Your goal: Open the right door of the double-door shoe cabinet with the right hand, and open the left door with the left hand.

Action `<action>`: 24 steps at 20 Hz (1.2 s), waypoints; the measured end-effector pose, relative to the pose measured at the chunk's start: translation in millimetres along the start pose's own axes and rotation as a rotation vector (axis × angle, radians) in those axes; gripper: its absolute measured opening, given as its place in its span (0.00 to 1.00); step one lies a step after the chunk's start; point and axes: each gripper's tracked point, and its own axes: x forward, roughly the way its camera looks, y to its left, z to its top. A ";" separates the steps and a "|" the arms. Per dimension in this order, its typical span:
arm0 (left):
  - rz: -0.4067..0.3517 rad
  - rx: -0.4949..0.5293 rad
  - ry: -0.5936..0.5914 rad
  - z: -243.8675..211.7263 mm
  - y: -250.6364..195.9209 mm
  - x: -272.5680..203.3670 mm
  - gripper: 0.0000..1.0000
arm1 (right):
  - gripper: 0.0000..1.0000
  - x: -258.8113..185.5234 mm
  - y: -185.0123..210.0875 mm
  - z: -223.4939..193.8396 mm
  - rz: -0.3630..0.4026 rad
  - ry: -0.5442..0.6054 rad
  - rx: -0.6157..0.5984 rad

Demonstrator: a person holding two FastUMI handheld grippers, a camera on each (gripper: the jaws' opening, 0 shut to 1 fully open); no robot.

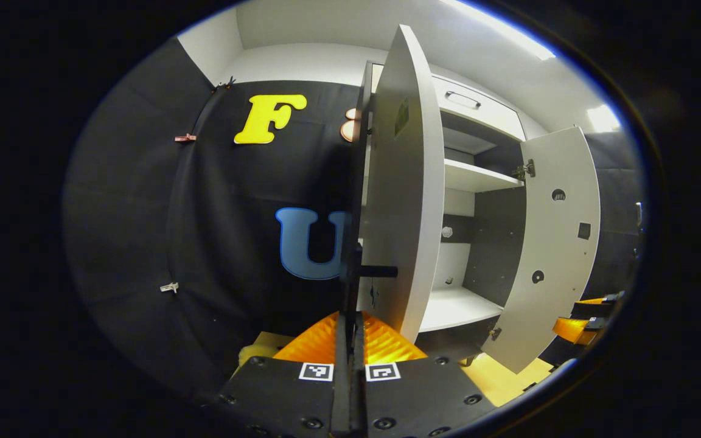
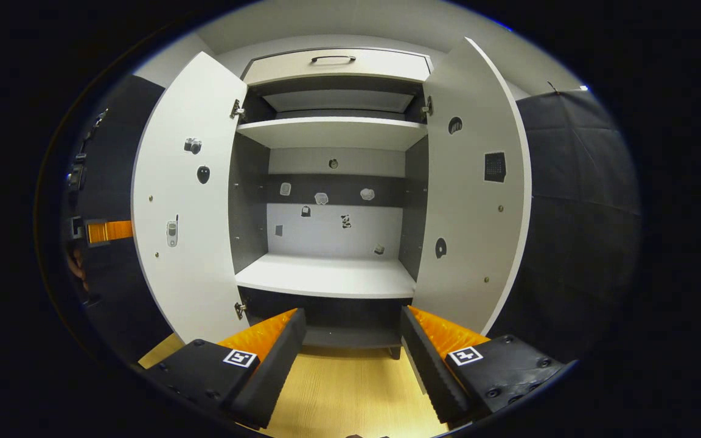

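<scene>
Both doors of the shoe cabinet (image 2: 332,182) stand swung out: the left tongs (image 1: 350,292) are pinched together on the left door's handle (image 1: 370,271) at the front edge of the left door (image 1: 402,182), while the right tongs (image 2: 350,340) hang spread and empty before the cabinet's lower shelf (image 2: 326,277), off the right door (image 2: 472,201). To finish well, ease the left door slightly wider along its hinge arc, then let go straight back. The handle is seen edge-on, so how much of it the fingers catch is hard to judge, and the other gripper (image 1: 588,316) beyond the right door is cut off by it.
</scene>
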 end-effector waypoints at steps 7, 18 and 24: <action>0.069 0.043 0.014 -4.5 -41.7 -48.8 0.03 | 0.98 -20.6 -39.9 14.7 0.016 -0.036 0.044; 0.042 0.070 -0.057 -13.0 -207.2 -121.2 0.69 | 0.97 -79.9 -97.6 35.6 0.097 -0.112 0.087; 0.049 0.150 -0.071 -17.2 -238.2 -137.5 0.98 | 0.97 -94.8 -103.7 35.3 0.115 -0.118 0.112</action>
